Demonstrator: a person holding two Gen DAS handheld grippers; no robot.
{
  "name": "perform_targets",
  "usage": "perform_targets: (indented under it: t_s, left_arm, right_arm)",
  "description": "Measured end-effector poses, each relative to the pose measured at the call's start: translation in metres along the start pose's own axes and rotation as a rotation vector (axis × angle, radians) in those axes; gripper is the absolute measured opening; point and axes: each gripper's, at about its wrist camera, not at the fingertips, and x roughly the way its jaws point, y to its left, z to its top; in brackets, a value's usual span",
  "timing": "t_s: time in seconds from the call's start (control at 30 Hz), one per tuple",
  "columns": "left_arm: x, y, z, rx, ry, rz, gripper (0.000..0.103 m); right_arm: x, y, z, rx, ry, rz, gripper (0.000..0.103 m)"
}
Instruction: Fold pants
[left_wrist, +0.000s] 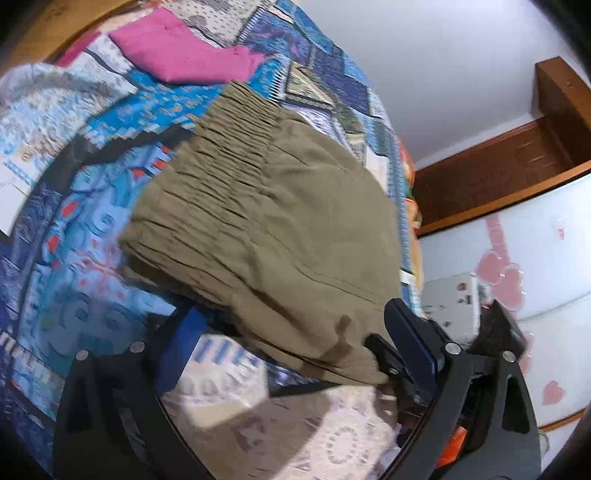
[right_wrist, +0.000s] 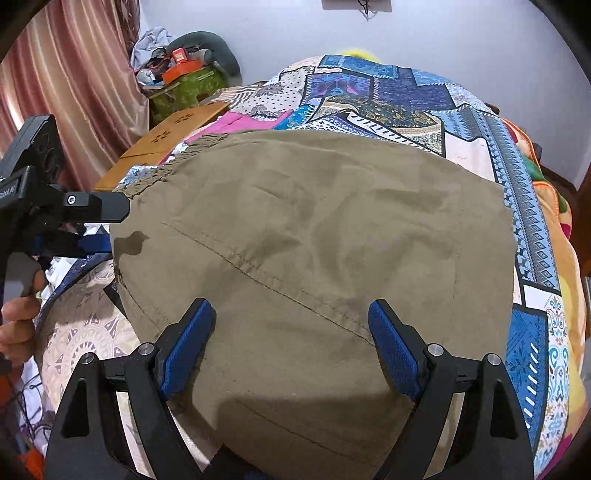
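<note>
khaki pants (right_wrist: 314, 258) lie folded on the patchwork bedspread (right_wrist: 406, 103), both claws spread wide and gripping nothing.

the elastic waistband (left_wrist: 218, 162) points toward the bed's far left side, where a wooden board (right_wrist: 166, 144) lies; the long axis runs from it across to the right edge. the right gripper (right_wrist: 291, 343) hovers over the near edge of the pants, fingers apart. the left gripper (left_wrist: 295, 332) sits at the near left corner, the cloth lying loose across its gap. a pink garment (left_wrist: 184, 55) lies beyond the waistband.
</note>
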Motion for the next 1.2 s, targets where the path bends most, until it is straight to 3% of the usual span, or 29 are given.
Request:
perform_targets:
  t_s: [0.33, 0.43, 0.47, 0.5, 0.67, 0.8, 0.9, 1.07, 1.2]
  left_arm:
    - [0.012, 0.001, 0.029, -0.041, -0.034, -0.002, 0.094]
    - [0.013, -0.002, 0.032, -0.02, -0.071, 0.098, 0.064]
    - [0.013, -0.003, 0.032, -0.003, -0.085, 0.158, 0.045]
    - [0.013, -0.005, 0.032, 0.019, -0.092, 0.205, 0.037]
    - [0.009, -0.01, 0.025, 0.104, -0.124, 0.284, 0.033]
    - [-0.007, -0.02, 0.009, 0.231, -0.179, 0.406, 0.033]
    - [-0.021, -0.019, -0.004, 0.338, -0.189, 0.544, 0.033]
    - [-0.049, 0.002, -0.007, 0.331, -0.236, 0.71, 0.033]
    - [-0.066, -0.001, -0.012, 0.357, -0.289, 0.757, 0.031]
  right_arm:
    - [0.0, -0.001, 0.001, -0.001, -0.004, 0.02, 0.086]
    - [-0.001, -0.003, 0.0, 0.002, -0.008, 0.03, 0.086]
    - [-0.001, -0.004, -0.001, 0.002, -0.009, 0.032, 0.086]
    - [-0.001, -0.004, -0.001, 0.002, -0.009, 0.032, 0.086]
    - [-0.002, -0.005, -0.001, 0.004, -0.007, 0.038, 0.086]
    - [-0.008, -0.007, -0.002, 0.025, -0.007, 0.04, 0.083]
    - [-0.017, -0.003, -0.007, 0.009, -0.009, 0.039, 0.082]
    - [-0.031, -0.004, -0.015, -0.012, -0.003, -0.014, 0.082]
    - [-0.046, -0.024, -0.026, 0.067, -0.018, -0.011, 0.082]
